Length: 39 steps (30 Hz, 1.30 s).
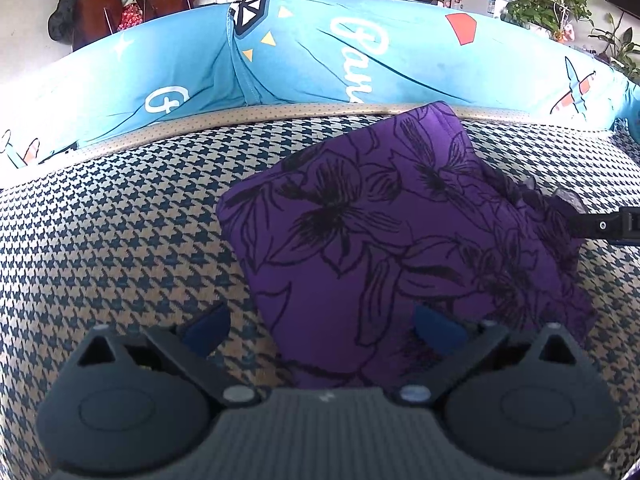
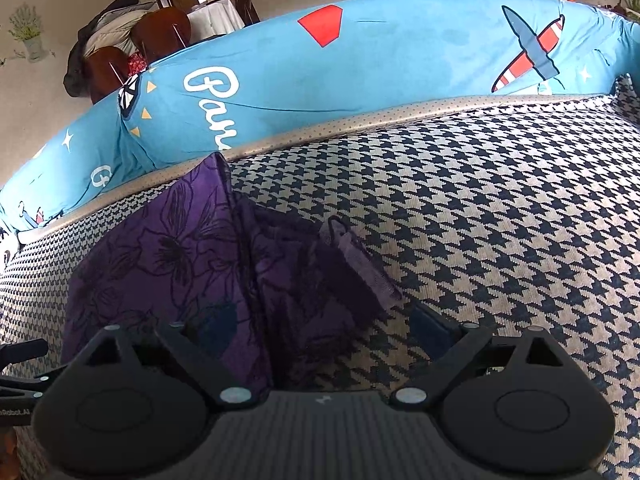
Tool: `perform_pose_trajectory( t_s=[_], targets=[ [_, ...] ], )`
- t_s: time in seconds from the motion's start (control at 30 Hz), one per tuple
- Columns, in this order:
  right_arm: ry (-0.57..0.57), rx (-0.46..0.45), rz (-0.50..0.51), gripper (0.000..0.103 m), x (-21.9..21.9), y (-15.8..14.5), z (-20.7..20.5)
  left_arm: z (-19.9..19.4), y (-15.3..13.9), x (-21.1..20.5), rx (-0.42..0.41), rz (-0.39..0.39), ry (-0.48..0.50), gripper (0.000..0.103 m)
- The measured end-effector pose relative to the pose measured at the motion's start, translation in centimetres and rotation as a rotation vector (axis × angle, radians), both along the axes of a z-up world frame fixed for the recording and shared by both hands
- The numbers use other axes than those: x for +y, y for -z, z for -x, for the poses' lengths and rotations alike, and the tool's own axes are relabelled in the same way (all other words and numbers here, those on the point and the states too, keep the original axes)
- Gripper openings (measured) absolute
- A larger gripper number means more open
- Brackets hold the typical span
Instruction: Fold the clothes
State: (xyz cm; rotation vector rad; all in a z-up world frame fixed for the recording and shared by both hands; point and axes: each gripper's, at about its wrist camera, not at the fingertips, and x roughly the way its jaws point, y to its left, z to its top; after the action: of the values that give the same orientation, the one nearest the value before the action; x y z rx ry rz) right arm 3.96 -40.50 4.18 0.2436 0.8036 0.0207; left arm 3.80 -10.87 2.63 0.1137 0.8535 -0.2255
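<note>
Houndstooth sofa seat (image 1: 120, 216), blue printed cushion (image 1: 320, 52) along its back. Folded purple floral garment (image 1: 380, 240) lies flat on the seat, long axis running toward the cushion. Left gripper (image 1: 320, 324): jaws apart, straddling the garment's near-left corner. Right gripper (image 2: 320, 328): jaws apart, over the near-right layered edge. Both about equally near; garment directly ahead of each.

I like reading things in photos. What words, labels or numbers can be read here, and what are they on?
"Par": white script, cut off by a fold, on the blue cushion cover.
"G": lone white script letter, same cover, lower left.
"Robot.AI": partly cut off, on the left gripper, right wrist view.
Wall pictures and door sign: too blurred.
</note>
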Motion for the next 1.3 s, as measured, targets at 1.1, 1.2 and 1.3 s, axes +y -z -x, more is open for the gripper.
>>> perform_pose_trajectory(
  t_s=[1.1, 1.2, 1.3],
  targets=[
    [0.058, -0.005, -0.139, 0.094, -3.8, 0.8, 0.2, -2.6, 0.1, 6.0, 0.085, 0.206, -0.141, 0.103],
    [0.044, 0.017, -0.156, 0.094, -3.2, 1.6, -0.5, -2.7, 0.3, 6.2, 0.096, 0.227, -0.147, 0.103],
    [0.041, 0.029, -0.157, 0.094, -2.7, 2.1, -0.9, -2.9, 0.6, 6.2, 0.107, 0.234, -0.147, 0.103]
  ],
)
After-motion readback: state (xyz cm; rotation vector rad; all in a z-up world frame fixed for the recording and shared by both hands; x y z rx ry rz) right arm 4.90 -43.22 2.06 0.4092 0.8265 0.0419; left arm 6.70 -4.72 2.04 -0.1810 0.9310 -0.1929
